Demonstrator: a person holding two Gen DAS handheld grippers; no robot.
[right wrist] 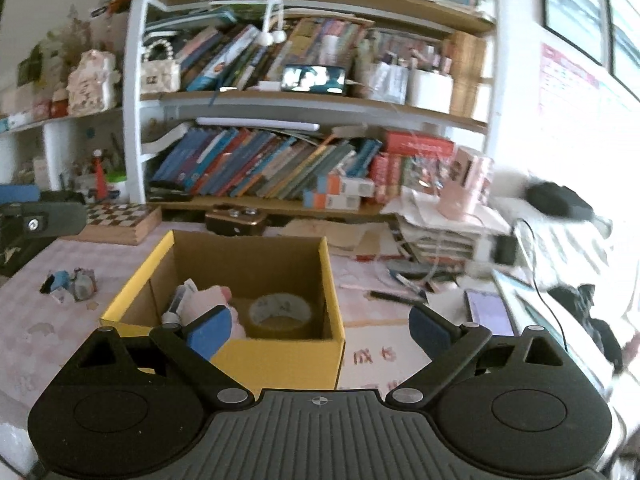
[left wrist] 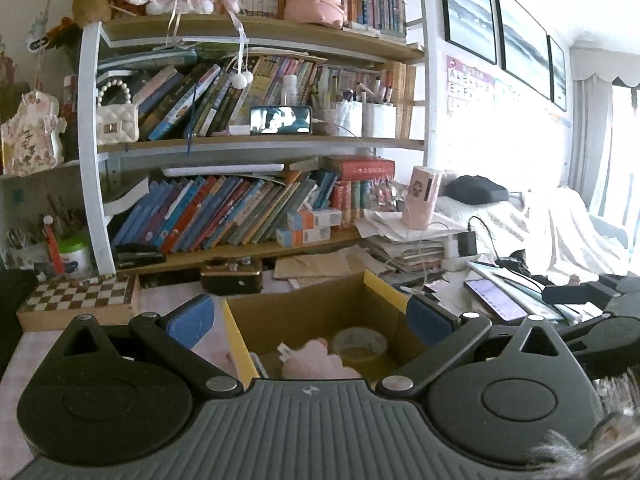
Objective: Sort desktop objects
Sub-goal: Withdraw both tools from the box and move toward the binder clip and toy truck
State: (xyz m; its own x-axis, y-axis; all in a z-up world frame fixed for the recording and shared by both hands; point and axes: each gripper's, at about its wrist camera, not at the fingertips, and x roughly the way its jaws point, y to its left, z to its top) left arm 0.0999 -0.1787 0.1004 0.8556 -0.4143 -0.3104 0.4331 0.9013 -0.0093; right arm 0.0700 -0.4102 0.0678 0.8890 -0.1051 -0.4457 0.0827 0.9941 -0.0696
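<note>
The left gripper [left wrist: 310, 318] sits nearest in its own view, its blue-padded fingers [left wrist: 192, 322] spread wide with nothing between them, poised over the open top of the cardboard box [left wrist: 236, 332]. The right gripper [right wrist: 320, 330] is likewise wide open and empty, hanging at the near right corner of the same box, its left pad in front of the box's contents.

The box has yellow outer walls and a brown inside. Lying in it are a pink plush toy [right wrist: 208, 300] at the left and a roll of tape [right wrist: 280, 314] flat on the floor to its right; a small white item [right wrist: 186, 286] pokes up behind the plush, too small to identify.

On the pink desk surface [right wrist: 48, 328] left of the box lies a little cluster of small objects [right wrist: 70, 284], blue and grey, well apart from the box. To the right of the box a dark pen [right wrist: 394, 297] lies on the desk, with a lit phone [right wrist: 490, 312] beyond it.

Farther back stand a chequered board [right wrist: 120, 216] at the left, a dark brown case [right wrist: 236, 220] behind the box, a stack of papers with a pink cup [right wrist: 466, 188] on top at the right, and a bookshelf [right wrist: 280, 152] packed with leaning books.
</note>
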